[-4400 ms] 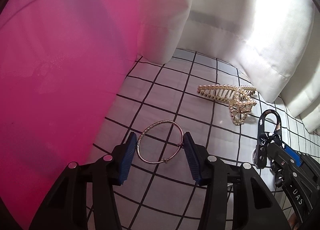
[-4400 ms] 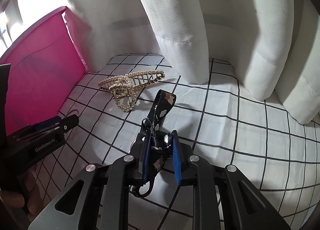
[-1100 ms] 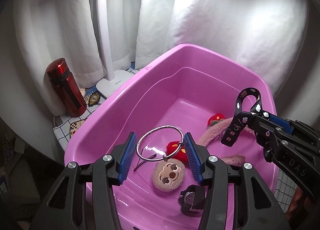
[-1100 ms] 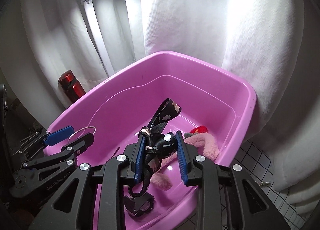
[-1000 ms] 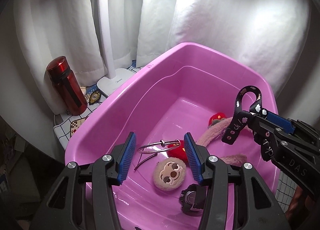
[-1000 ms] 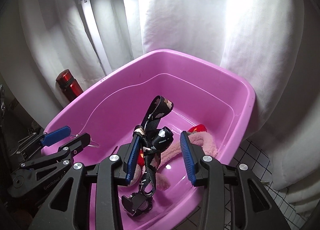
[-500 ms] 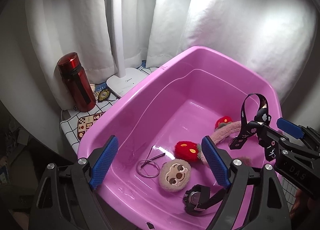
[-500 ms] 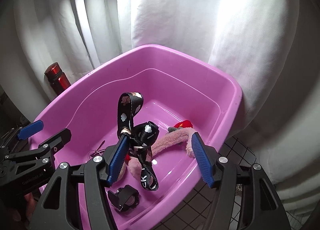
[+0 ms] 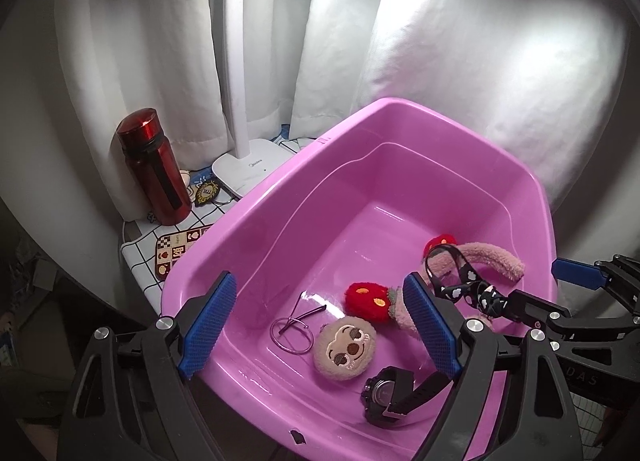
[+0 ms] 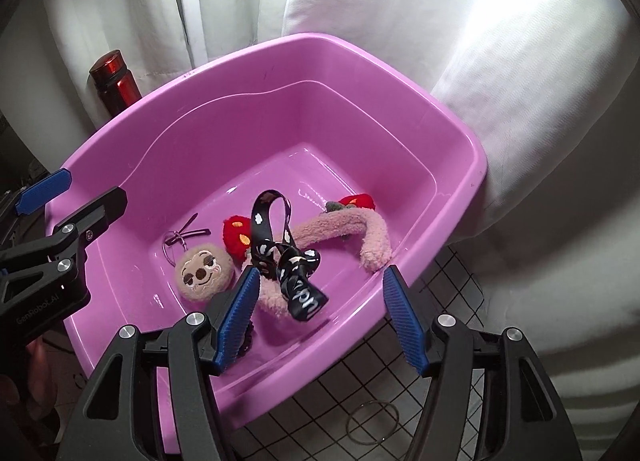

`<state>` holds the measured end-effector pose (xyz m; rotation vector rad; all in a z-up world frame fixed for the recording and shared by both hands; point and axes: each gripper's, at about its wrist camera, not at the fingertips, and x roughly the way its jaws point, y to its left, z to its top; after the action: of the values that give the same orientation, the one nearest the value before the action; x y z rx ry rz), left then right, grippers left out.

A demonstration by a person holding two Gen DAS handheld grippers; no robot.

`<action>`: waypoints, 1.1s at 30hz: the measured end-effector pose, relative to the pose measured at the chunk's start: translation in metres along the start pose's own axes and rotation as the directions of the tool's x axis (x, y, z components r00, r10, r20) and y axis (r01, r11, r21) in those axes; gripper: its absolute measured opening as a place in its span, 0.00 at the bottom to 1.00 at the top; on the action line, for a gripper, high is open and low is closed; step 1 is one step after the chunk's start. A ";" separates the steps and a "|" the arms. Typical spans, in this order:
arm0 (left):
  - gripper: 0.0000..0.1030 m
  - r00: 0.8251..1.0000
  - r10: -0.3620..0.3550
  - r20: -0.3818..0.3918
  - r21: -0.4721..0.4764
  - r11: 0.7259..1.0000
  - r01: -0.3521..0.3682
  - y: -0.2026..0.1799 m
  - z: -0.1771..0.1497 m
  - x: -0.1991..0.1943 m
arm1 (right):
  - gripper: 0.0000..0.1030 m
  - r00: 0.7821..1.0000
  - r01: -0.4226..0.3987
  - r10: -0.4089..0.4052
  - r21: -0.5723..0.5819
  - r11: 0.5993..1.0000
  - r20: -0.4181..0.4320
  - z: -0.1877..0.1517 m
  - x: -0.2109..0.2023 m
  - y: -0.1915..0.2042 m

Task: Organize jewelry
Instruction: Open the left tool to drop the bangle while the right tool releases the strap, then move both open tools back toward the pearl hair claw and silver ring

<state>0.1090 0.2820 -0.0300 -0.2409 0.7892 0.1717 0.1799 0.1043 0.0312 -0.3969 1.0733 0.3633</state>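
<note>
**Currently: both tongs empty above the tub, one ring left outside**

Left wrist view. The left gripper [image 9: 320, 325] hangs over the pink tub [image 9: 404, 111] with its jaws spread wide and nothing between them. On the tub floor lie one thin metal bangle [image 9: 291, 334], one round plush face [image 9: 345, 349], one black watch [image 9: 386, 393] and one pink plush headband [image 9: 494, 261] with two red ends. One black patterned strap [image 9: 460, 281] sits over the headband, close to the tip of the right gripper [image 9: 560, 289]; whether it touches that tip cannot be told from here. Outside the tub stand one red bottle [image 9: 154, 169] and one white lamp base [image 9: 250, 167] on a checked cloth [image 9: 138, 237].

Right wrist view. The right gripper's jaws are likewise wide apart and hold nothing. The strap rests in a heap on the headband, inside the tub, near the front wall. On the cloth in front of the tub, outside it, lies one further thin ring [image 10: 372, 423].

Assessment. Judged from how things lie, the bangle and strap are delivered. At least the one ring outside remains to be collected; other leftovers, if any, are out of view.
</note>
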 end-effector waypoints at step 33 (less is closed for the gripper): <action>0.81 0.994 -0.089 0.063 0.045 0.995 0.086 -0.041 -0.034 -0.082 | 0.60 0.943 -0.086 -0.001 0.246 0.966 0.332 -0.103 -0.096 -0.039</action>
<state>0.0388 0.2277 0.0117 -0.2286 0.7157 0.0794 0.0773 0.0115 0.0792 -0.0743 0.7868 0.3108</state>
